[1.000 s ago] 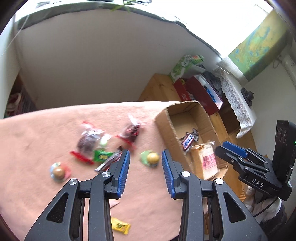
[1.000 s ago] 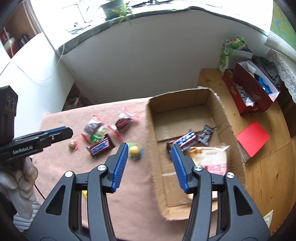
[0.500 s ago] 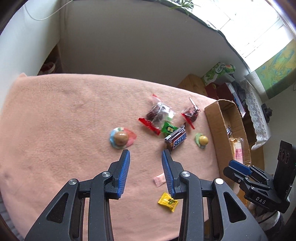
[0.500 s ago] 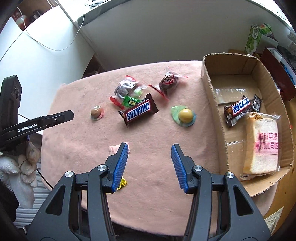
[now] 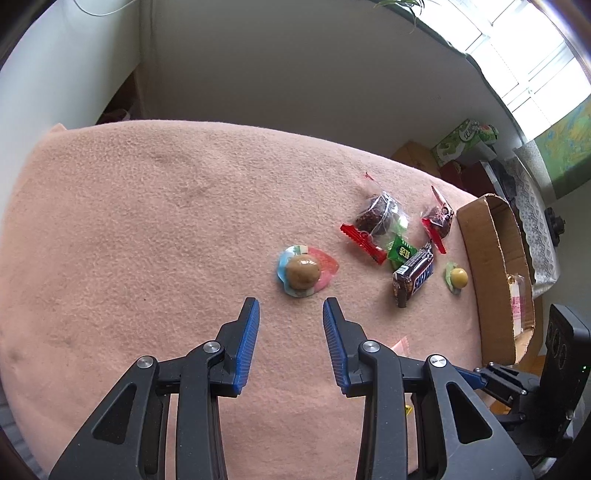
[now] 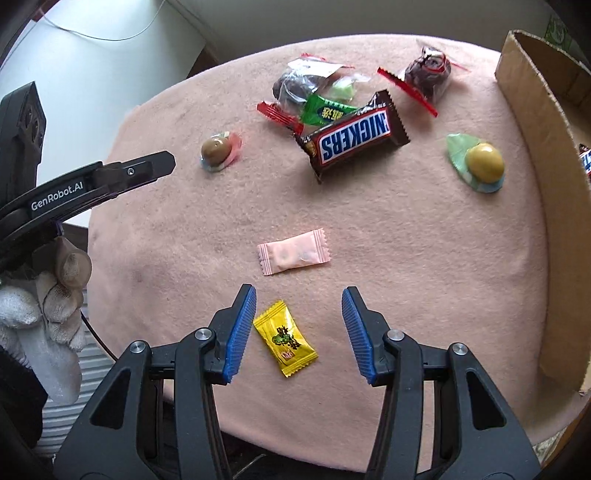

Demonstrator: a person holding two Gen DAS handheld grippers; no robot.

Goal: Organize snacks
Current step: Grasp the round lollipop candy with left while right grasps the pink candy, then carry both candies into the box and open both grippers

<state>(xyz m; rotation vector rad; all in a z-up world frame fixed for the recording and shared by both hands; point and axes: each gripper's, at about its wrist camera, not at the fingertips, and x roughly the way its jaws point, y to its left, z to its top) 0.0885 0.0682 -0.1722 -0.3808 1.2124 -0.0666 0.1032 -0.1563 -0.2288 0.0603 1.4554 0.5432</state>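
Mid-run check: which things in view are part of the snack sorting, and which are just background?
Job items: Snickers bar, yellow candy, pink candy, green candy, two round sweets, two dark wrapped snacks, cardboard box.

Background: green carton, wall map, lace cloth, potted plant.

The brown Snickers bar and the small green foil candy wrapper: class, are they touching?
Touching. In the right wrist view the brown Snickers bar lies against the green foil candy wrapper, its top edge overlapping it, no cloth showing between them.
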